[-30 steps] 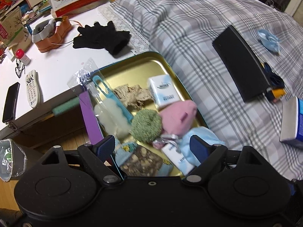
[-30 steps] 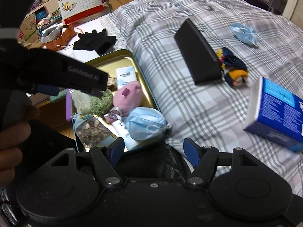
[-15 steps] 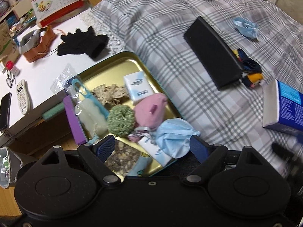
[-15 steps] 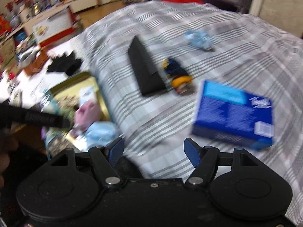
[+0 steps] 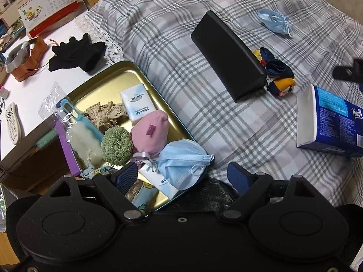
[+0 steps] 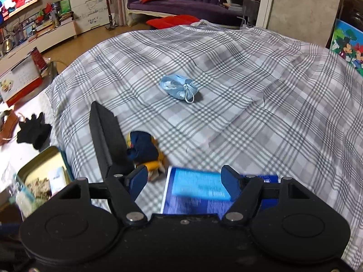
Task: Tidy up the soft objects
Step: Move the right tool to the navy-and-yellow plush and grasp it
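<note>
A gold tin tray (image 5: 106, 79) at the bed's left edge holds a blue face mask (image 5: 181, 161), a pink pouch (image 5: 150, 133), a green scrubber (image 5: 116, 146), a lace piece (image 5: 104, 112) and tissue packs (image 5: 136, 104). On the plaid bedspread lie a second blue mask (image 6: 179, 88), also in the left wrist view (image 5: 275, 23), and a navy-yellow sock bundle (image 6: 144, 150). My left gripper (image 5: 183, 176) is open and empty over the tray's near corner. My right gripper (image 6: 185, 181) is open and empty above the blue tissue box (image 6: 197, 188).
A long black case (image 5: 229, 54) lies on the bed beside the sock bundle. Black gloves (image 5: 77, 53), a remote (image 5: 12, 122) and an orange holder (image 5: 25, 59) sit on the white table at left. The blue Tempo tissue box (image 5: 333, 122) lies at right.
My right gripper has swung right and forward, away from the tray and out over the tissue box. My left gripper has shifted right, so the tray now sits further left in its view.
</note>
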`<state>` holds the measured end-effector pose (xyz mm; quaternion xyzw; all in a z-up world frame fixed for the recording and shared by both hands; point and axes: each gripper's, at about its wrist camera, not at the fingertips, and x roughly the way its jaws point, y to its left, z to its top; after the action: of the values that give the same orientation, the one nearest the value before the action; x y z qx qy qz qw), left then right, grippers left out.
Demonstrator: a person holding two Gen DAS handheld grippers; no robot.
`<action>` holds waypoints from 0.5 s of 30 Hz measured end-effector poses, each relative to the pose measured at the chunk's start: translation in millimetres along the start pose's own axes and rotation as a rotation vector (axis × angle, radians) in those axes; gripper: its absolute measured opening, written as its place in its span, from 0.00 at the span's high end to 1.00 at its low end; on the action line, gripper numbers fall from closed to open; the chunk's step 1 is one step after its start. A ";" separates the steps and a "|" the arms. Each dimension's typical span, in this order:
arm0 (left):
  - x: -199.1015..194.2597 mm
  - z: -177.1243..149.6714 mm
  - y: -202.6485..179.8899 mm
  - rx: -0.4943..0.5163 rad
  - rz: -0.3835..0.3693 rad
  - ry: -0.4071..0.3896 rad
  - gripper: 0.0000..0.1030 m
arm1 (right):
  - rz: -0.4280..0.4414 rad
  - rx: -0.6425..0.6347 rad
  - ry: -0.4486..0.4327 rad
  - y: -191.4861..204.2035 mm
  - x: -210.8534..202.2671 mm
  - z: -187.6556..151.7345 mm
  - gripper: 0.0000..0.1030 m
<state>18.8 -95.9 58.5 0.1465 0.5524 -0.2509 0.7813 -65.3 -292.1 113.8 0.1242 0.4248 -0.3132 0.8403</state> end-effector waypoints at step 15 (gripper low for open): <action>9.1 19.0 5.5 -0.026 0.009 0.016 0.19 | 0.017 -0.066 0.143 47.0 103.1 47.2 0.30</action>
<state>39.2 -103.1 56.3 0.1409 0.5614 -0.2391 0.7796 40.1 -321.6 58.1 0.1220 0.4930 -0.2820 0.8140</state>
